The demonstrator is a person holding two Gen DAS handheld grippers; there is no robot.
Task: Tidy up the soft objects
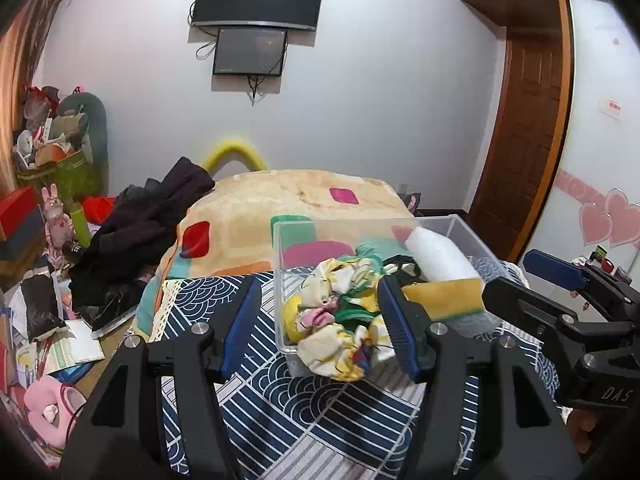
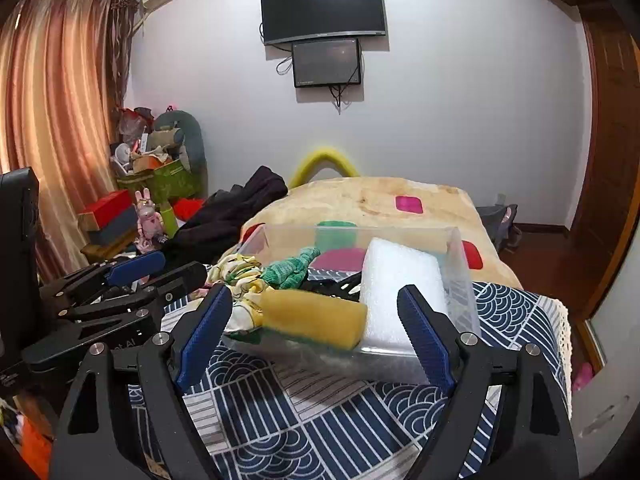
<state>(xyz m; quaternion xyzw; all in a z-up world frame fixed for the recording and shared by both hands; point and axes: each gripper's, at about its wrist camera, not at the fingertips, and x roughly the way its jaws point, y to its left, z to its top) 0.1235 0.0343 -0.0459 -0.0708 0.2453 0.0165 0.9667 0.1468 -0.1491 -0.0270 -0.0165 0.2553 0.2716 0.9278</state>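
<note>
Bedroom clutter lines the left wall; on the bed's patterned sheet [image 2: 340, 420] sits a clear plastic bin [image 2: 460, 280]. Left tongs [image 1: 320, 328], spread apart, flank its floral cloth [image 1: 340, 320]; yellow sponge [image 2: 316, 316] and white foam block [image 2: 400, 280] lie between the right tongs [image 2: 316, 340], also apart.

Ahead of me: a white wall [image 2: 460, 100] carrying a wall-mounted television [image 2: 323, 8] with a smaller screen [image 2: 326, 63] beneath. Orange-brown curtains [image 2: 56, 92] hang left, lit from behind. A brown wooden door [image 1: 520, 132] stands right. Clutter [image 1: 52, 140] fills the left corner.
</note>
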